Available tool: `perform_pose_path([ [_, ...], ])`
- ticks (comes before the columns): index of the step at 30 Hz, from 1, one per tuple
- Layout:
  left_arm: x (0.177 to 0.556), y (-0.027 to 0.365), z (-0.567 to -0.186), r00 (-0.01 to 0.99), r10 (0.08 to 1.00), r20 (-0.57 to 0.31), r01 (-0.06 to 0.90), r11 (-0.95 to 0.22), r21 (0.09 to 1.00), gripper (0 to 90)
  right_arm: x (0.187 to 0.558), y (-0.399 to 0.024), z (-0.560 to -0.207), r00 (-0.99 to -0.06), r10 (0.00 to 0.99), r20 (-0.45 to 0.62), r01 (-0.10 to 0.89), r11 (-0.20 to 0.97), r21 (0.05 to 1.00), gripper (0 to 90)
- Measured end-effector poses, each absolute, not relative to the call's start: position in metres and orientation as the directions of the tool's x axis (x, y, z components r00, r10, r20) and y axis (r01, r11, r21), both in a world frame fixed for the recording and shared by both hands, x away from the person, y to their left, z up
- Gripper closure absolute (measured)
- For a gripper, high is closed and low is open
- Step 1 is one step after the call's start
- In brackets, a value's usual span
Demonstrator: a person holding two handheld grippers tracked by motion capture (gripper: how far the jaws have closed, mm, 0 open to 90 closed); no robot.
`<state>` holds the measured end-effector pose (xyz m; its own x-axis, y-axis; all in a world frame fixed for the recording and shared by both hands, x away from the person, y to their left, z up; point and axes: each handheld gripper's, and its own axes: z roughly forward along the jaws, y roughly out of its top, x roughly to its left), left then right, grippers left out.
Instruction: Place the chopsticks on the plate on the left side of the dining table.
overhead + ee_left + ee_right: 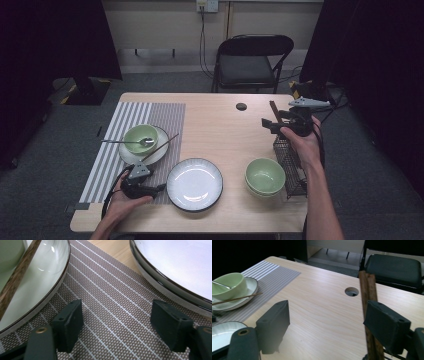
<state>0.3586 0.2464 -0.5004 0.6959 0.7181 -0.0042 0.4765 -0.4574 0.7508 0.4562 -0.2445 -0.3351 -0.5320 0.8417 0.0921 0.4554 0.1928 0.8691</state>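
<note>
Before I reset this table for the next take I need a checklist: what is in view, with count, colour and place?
Placemat: one, grey and white striped, table's left part.
Small plate: one, white, on the placemat.
Green bowl: one, on the small plate.
Spoon: one, metal, resting in that bowl.
Chopstick: one, brown, lying across the small plate.
Large plate: one, white with dark rim, near edge, centre.
Stacked bowls: looks like two, green, right of the large plate.
Wire basket: one, dark, right edge.
Chopsticks: brown, upright in the basket; count unclear.
Folding chair: one, black, behind the table.
Left gripper: jaws open over the placemat.
Right gripper: jaws open beside the upright chopsticks.
</note>
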Motion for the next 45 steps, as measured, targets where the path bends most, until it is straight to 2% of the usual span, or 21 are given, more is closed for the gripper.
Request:
perform_pose_path([
  [13,0.359,0.247,-0.501,0.699,0.715,-0.002,0.473,-0.46,0.751,24.7,0.47,-0.248,-0.346,-0.505,0.858,0.095,0.489,0.194,0.851,34.6],
  [20,0.359,0.246,-0.501,0.699,0.715,-0.003,0.473,-0.459,0.752,24.7,0.469,-0.248,-0.347,-0.506,0.857,0.096,0.495,0.197,0.846,35.0],
  [27,0.359,0.247,-0.501,0.7,0.715,-0.005,0.474,-0.459,0.751,24.6,0.467,-0.243,-0.349,-0.505,0.861,0.054,0.478,0.227,0.849,35.2],
  [39,0.359,0.247,-0.501,0.7,0.714,-0.006,0.474,-0.458,0.751,24.6,0.468,-0.253,-0.354,-0.486,0.871,0.074,0.501,0.208,0.84,36.3],
  [45,0.359,0.247,-0.501,0.7,0.714,-0.007,0.474,-0.458,0.752,24.6,0.464,-0.255,-0.354,-0.494,0.867,0.066,0.49,0.215,0.845,44.9],
])
